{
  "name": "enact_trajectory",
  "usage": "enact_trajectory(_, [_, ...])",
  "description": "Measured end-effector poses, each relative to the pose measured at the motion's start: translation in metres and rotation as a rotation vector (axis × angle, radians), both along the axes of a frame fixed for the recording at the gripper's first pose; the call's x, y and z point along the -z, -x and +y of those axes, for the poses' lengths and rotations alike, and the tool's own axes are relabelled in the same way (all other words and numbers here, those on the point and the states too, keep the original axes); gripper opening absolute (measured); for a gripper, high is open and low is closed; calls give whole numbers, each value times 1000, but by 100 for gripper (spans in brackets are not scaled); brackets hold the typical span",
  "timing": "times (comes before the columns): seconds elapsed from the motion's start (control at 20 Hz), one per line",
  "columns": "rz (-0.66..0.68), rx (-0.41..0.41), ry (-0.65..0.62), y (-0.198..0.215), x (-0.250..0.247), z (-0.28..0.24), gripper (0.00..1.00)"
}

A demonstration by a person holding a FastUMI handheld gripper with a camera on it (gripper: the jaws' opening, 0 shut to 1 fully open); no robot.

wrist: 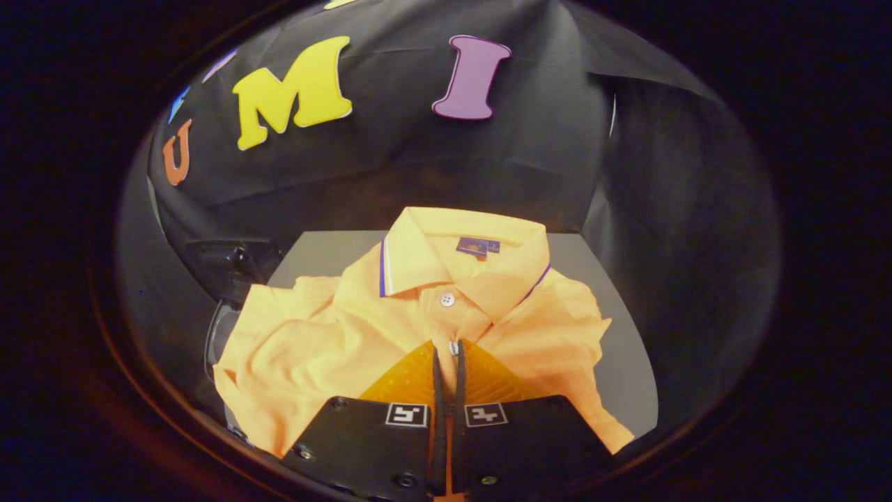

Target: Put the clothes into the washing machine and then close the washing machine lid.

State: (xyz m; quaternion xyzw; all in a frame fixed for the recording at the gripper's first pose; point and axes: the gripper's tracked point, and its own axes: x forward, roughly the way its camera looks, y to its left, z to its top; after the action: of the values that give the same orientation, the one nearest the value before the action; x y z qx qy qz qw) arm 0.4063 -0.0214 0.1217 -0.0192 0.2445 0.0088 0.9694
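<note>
Warm dim light falls on the centre; the surroundings are dark, and fisheye curvature bends the edges.

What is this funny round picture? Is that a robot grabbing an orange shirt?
It is not a whole robot. A person holds a tool called a gripper in one hand; it has two fingers that pinch like tongs. A small camera rides on the gripper and looks forward along the fingers, so you see them at the bottom of the picture. The lens bends everything, which makes the picture round.

Just ahead of the fingers lies an orange polo shirt, crumpled on a grey surface. You can see its collar and a white button. The two fingers are nearly together, with a bit of the shirt's front, near its lower button, pinched between their tips. So the gripper looks like it has grabbed the shirt. Beside the shirt sits a dark object that I cannot make out. The black cloth behind is the booth's wall.
</note>
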Motion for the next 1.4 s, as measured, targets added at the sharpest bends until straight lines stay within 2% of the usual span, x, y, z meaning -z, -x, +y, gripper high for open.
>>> enact_trajectory(0.35, [-66,-46,-10,19,-28,11,6])
enact_trajectory(0.8, [-202,-121,-77,66,-101,57,6])
enact_trajectory(1.05, [-290,-172,-74,98,-147,102,6])
enact_trajectory(1.4, [-387,-274,-104,153,-202,196,6])
